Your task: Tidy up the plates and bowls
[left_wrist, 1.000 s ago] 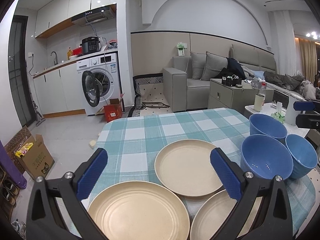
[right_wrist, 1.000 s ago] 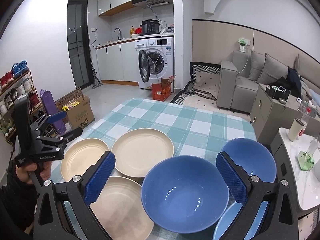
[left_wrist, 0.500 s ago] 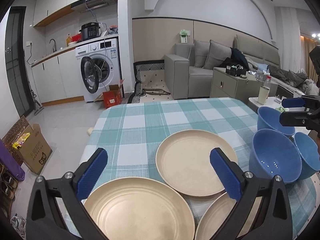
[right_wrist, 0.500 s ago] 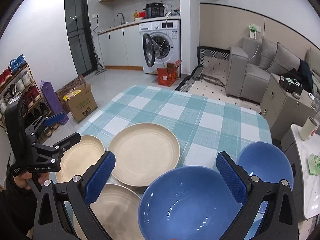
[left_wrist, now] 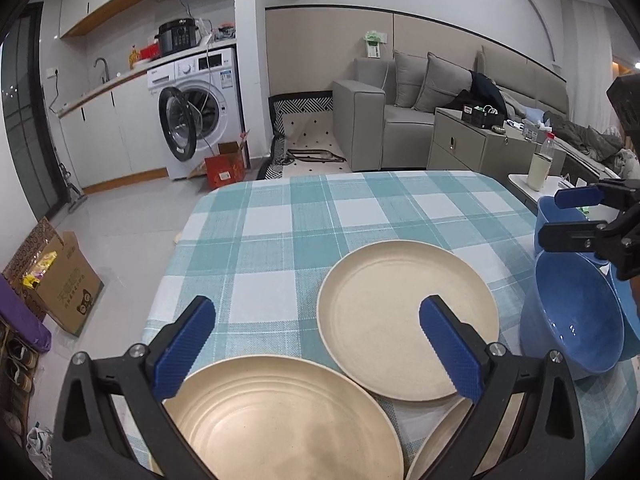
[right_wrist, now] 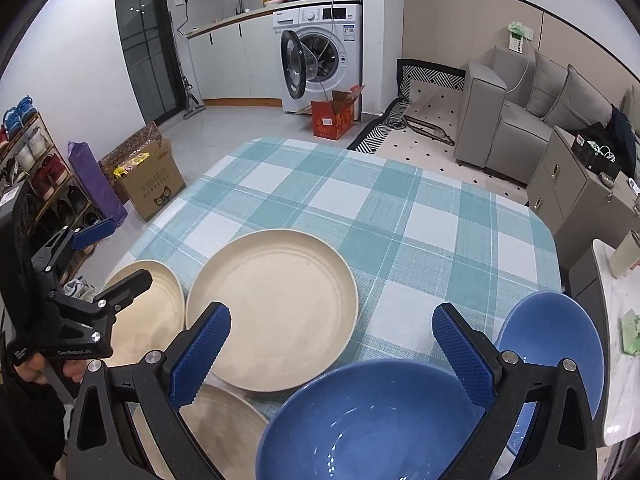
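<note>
Three beige plates lie on the checked tablecloth [left_wrist: 320, 216]. My left gripper [left_wrist: 320, 348] hangs open over the nearest plate [left_wrist: 280, 420], with the middle plate [left_wrist: 384, 320] just beyond and a third plate [left_wrist: 436, 440] at the bottom right. Blue bowls [left_wrist: 572, 320] stand at the right edge. In the right wrist view my right gripper [right_wrist: 332, 356] is open above the near blue bowl [right_wrist: 368, 420]. A second blue bowl [right_wrist: 560, 340] sits to its right, and the middle plate [right_wrist: 272, 312] lies ahead on the left. Nothing is held.
The far half of the tablecloth [right_wrist: 360, 200] carries nothing. Past the table stand a washing machine [left_wrist: 192, 112], a red box [left_wrist: 224, 168] and a grey sofa [left_wrist: 400, 112]. Cardboard boxes [right_wrist: 148, 176] and a shoe rack [right_wrist: 32, 168] are on the floor at the left.
Both grippers have tilted down and moved closer to the table. The plates and bowls look larger and lie where they were.
</note>
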